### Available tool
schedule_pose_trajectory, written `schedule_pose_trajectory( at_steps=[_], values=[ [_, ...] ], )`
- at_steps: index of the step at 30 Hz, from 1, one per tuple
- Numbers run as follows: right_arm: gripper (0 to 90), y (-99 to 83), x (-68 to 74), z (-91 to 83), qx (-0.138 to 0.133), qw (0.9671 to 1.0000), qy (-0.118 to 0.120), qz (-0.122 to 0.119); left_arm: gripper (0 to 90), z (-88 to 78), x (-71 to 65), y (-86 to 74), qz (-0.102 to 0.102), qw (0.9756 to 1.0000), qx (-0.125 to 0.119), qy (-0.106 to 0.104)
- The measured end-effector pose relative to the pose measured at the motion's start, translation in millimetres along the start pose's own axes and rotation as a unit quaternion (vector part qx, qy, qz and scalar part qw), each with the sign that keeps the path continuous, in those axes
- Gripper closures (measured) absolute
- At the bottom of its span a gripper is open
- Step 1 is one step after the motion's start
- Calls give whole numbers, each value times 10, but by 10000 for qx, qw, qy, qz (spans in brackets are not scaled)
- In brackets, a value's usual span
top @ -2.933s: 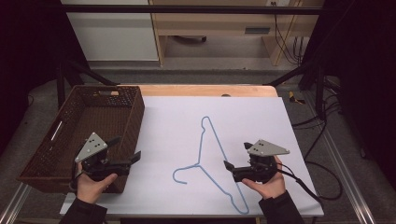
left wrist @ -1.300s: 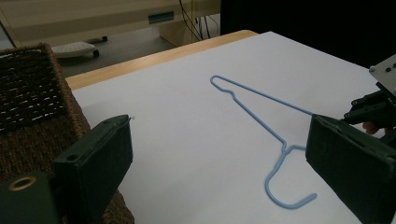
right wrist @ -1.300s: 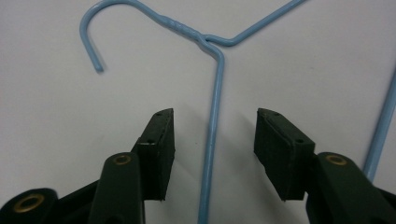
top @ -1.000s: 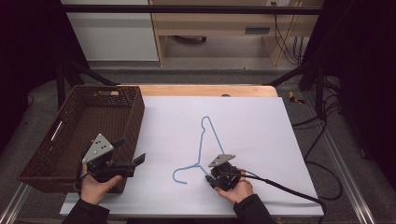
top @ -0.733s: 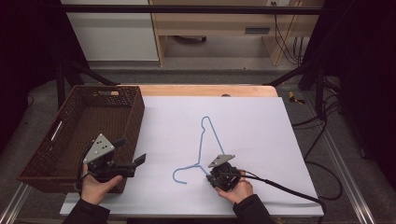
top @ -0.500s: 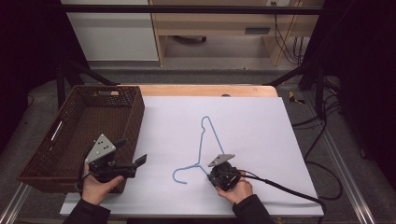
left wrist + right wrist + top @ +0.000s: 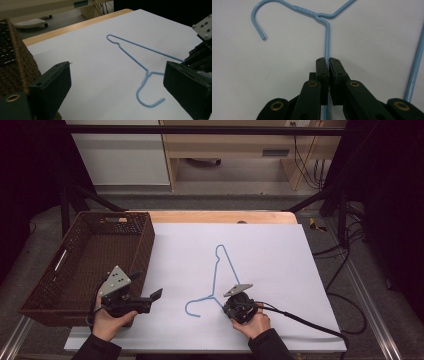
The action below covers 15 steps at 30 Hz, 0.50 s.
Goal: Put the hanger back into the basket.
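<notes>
A light-blue wire hanger [image 7: 214, 277] lies flat on the white table top [image 7: 280, 255], hook toward the person. My right gripper [image 7: 226, 304] sits at the hanger's near end, just right of the hook. In the right gripper view its jaws have just been closing and now pinch the hanger [image 7: 327, 37] wire below the twisted neck, so the right gripper [image 7: 328, 61] is shut on it. My left gripper [image 7: 147, 285] is held beside the basket, open, with nothing between its jaws. In the left gripper view the left gripper [image 7: 117, 75] frames the hanger [image 7: 132, 53] farther off.
A dark brown wicker basket [image 7: 145, 245] stands at the table's left, right beside my left hand; its wall [image 7: 22, 65] fills the left edge of the left gripper view. A black cable [image 7: 310, 322] trails right from the right gripper. Shelving stands beyond the far edge.
Since the earliest frame my right hand has moved left from beside the hanger to its neck. My left gripper has shifted slightly. Over the last second both hands stay nearly still.
</notes>
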State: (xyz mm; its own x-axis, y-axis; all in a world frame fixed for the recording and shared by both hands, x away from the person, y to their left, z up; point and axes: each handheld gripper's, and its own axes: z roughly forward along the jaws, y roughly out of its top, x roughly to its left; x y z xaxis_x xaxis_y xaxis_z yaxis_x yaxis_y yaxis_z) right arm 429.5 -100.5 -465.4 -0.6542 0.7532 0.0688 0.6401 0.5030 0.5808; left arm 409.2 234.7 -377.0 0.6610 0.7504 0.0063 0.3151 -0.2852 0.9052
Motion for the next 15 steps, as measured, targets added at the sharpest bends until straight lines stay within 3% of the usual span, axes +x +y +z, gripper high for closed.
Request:
schedule_pose_trajectory(
  at_steps=[5,11,15],
  values=[
    [875,6,-6,-29,28,10000,6,53,74,62,-73,-15,88,9999,107,-84],
    [875,21,-40,-102,-113,9999,72,-53,73,139,-154,-42,180,9994,230,-206],
    [875,32,-44,-144,-181,9998,109,5,72,190,-192,-64,204,9989,311,-283]
  ],
)
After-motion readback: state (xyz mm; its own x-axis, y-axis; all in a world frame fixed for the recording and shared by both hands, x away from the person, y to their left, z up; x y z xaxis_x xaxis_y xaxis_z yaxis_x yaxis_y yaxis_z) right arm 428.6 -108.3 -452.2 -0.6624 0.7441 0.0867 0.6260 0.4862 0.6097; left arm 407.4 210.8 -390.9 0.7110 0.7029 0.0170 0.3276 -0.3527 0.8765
